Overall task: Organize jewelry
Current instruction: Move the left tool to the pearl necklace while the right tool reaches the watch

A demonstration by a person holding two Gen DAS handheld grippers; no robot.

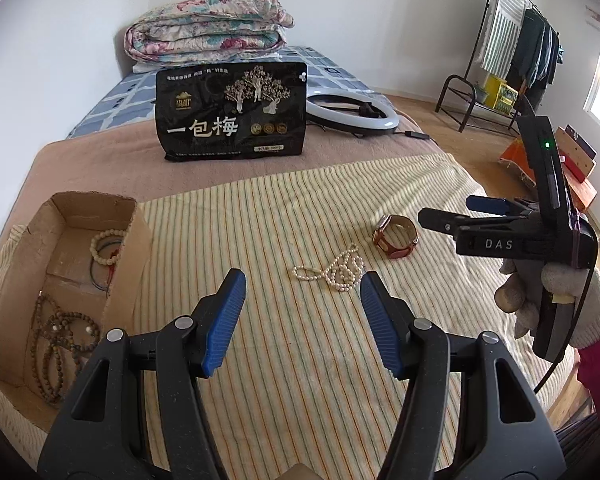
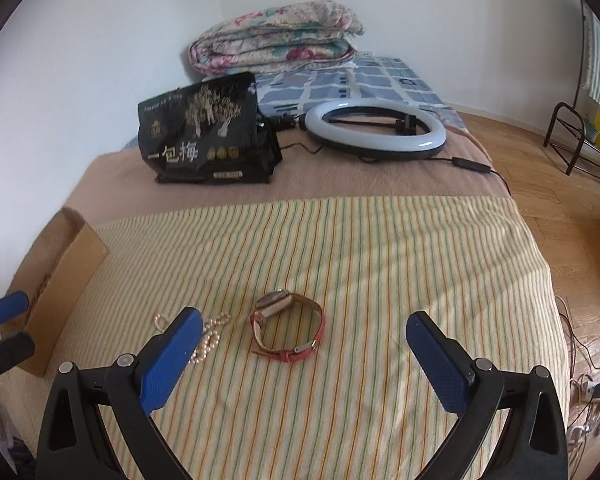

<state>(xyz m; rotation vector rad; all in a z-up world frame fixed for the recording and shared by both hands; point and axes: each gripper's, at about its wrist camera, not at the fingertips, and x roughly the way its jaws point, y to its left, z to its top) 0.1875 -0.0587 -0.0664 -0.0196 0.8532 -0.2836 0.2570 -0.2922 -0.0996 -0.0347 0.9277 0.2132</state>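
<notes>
Pearl necklace (image 1: 332, 272) lying loose at centre frame, red-strapped watch (image 1: 396, 236) just beside it, cardboard box (image 1: 80, 208) at left. Left gripper (image 1: 302, 320) and right gripper (image 2: 304, 354) both gaping, gripping nothing. Risking a snagged strand, trailing beads catching the watch while lifting.

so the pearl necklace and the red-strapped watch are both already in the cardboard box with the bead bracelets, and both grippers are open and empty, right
Not quite. The pearl necklace and the red-strapped watch still lie on the striped cloth, outside the cardboard box; the left wrist view shows only the bead bracelets in it. The rest holds: the left gripper and right gripper are both open and empty.
</notes>
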